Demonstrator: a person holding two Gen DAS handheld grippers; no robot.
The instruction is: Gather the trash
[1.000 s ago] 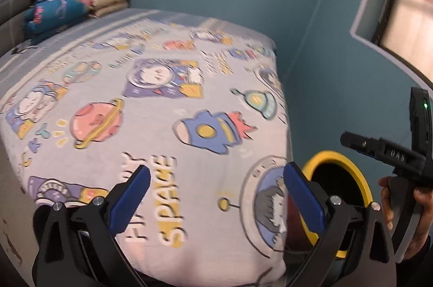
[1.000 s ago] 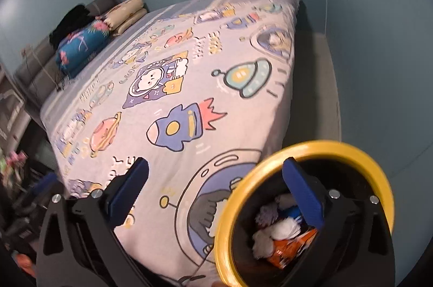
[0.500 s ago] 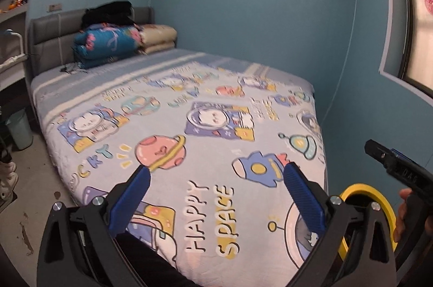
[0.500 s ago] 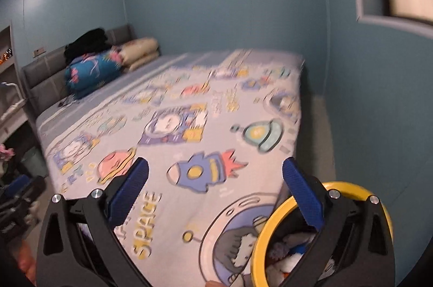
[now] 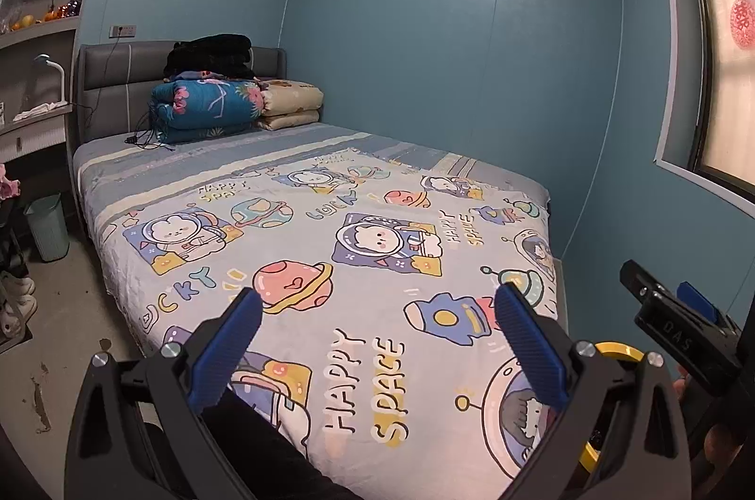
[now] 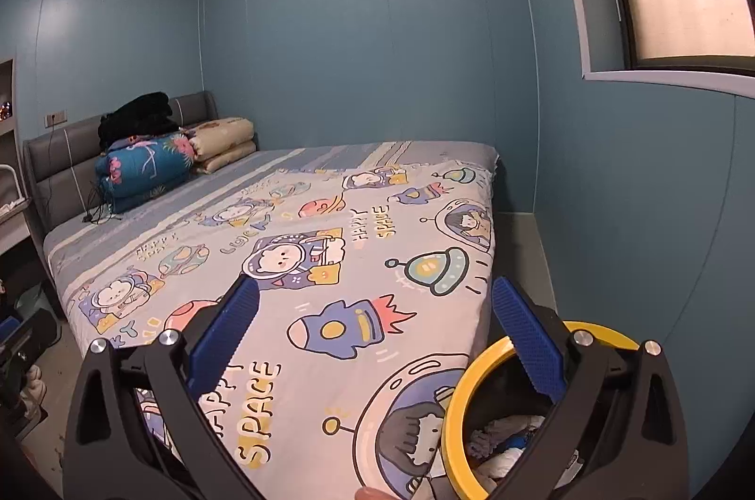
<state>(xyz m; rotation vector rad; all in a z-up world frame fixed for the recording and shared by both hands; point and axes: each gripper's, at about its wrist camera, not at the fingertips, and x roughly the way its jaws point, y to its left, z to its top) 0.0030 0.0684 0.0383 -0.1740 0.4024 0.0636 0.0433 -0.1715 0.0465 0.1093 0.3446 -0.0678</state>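
Hovering above the foot of the bed (image 5: 330, 264), both grippers face the length of the room with nothing between their fingers. The left gripper (image 5: 377, 339) has its blue pads spread wide apart and empty; the right gripper (image 6: 373, 335) is spread the same way, also empty. In the left view the right tool shows at the far right edge, held in a hand (image 5: 722, 448).

The bin (image 6: 476, 363), black with a yellow rim, stands on the floor at the bed's near right corner, just beside the mattress, under the right gripper. It already holds trash (image 6: 505, 434): white crumpled paper and something blue, though the gripper's finger hides much of the inside. Its rim barely shows in the left view.

The bedspread looks free of litter from here, and I can spot no loose scrap on the strip of floor by the wall (image 6: 519, 240). On the left floor a small green basket (image 5: 47, 226) and shoes (image 5: 16, 297) sit by the shelves; the dark marks on the concrete there may be stains or scraps, too small to tell.

My judgement: the hunt is in its search step, between one drop and the next find, or close to done. The next move calls for scanning the floor on the left side, then lowering an opened gripper squarely over any piece found, and carrying it back over the yellow rim.
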